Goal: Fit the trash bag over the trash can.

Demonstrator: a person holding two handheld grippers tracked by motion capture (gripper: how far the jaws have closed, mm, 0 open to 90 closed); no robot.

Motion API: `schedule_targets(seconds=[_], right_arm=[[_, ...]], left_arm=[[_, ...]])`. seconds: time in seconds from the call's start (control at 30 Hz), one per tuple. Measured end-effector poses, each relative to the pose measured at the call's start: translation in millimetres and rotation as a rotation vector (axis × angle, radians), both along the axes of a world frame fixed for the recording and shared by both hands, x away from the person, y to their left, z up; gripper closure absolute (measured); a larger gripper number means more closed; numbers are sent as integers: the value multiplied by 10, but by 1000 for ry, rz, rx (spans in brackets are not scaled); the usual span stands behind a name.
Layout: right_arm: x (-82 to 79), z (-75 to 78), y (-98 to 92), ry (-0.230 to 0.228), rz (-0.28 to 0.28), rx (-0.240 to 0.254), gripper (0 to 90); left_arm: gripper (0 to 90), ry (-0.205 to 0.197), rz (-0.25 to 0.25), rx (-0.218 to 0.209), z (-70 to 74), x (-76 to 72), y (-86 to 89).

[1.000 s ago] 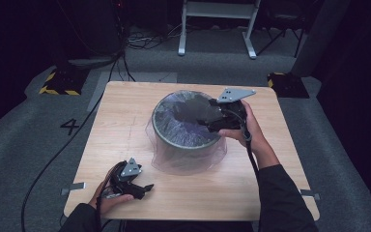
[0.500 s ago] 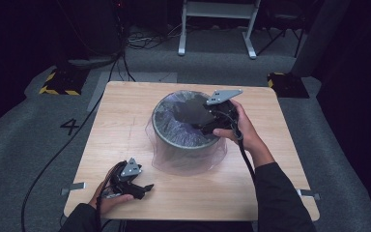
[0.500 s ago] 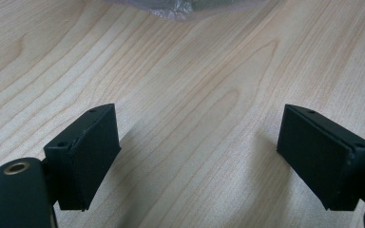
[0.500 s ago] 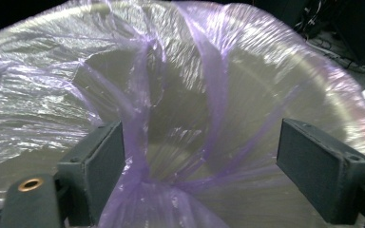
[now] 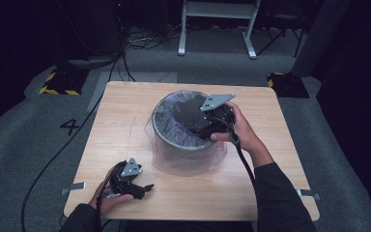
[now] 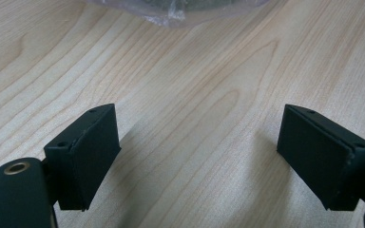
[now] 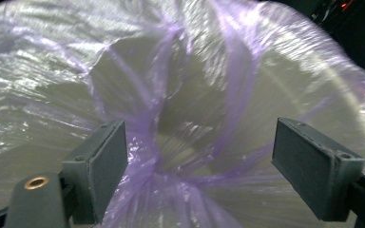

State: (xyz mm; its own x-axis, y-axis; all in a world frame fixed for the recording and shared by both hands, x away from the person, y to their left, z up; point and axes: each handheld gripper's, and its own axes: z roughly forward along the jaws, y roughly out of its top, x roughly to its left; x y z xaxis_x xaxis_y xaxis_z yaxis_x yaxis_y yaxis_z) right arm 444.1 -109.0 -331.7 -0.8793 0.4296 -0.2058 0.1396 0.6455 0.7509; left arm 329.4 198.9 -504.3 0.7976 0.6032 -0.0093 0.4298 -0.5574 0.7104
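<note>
High view, straight down onto a light wooden table [image 5: 125, 121]. Dead centre: a round grey bin [image 5: 186, 140], lined with a thin purple plastic bag [image 5: 174, 128] whose loose skirt spills over the rim and bunches down onto the tabletop all around the base. Right gripper [image 5: 207, 126] up at the bin's right rim, tipped into the mouth, grey three-cornered plate [image 5: 216, 101] on top, right hand [image 5: 239, 129] wrapped around the body, dark sleeve [image 5: 278, 198] running in from the bottom edge. Left gripper [image 5: 142, 189] low at the near left of the table, well apart from the bin, cradled in the left hand [image 5: 108, 199], resting on or just over the wood.

Left gripper view: jaws spread wide, bare wood grain between them, a crinkled edge of bag film [image 6: 171, 12] at the top.

Right gripper view: jaws parted wide, glossy purple film [image 7: 171, 95] bulging close ahead. A twisted fold running down beside the left pad [image 7: 107, 159]; touching or merely in front, cannot tell. Nothing clamped between the pads.
</note>
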Motion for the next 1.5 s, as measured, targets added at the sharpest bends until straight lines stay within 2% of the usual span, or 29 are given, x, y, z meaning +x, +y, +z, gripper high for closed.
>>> schedule_targets(seconds=[0.27, 0.4, 0.53, 0.67, 0.77, 0.9, 1.13, 1.23, 1.37, 1.5], right_arm=[[13, -1, 72, 17, 33, -90, 220], [65, 0, 108, 76, 27, -128, 228], [84, -8, 123, 113, 27, -164, 227], [109, -10, 138, 143, 11, -186, 186], [126, -13, 151, 146, -5, -195, 188], [140, -14, 165, 172, -11, -214, 187], [145, -14, 161, 172, -13, -192, 183], [143, -11, 137, 169, -29, -153, 183], [113, -6, 79, 134, -54, -86, 184], [86, 1, 46, 109, -62, -50, 185]], left_arm=[[137, 0, 1, -1, -1, -1, 0], [137, 0, 1, -1, -1, -1, -1], [136, 0, 1, -1, -1, -1, 0], [137, 0, 1, -1, -1, -1, 0], [137, 0, 1, -2, -1, 0, 0], [137, 0, 0, -2, -1, 0, 0], [137, 0, 0, -1, -1, 0, 0], [137, 0, 0, -1, -1, 0, 0], [137, 1, 1, -2, -1, 0, 0], [137, 0, 0, -2, -1, 0, 0]])
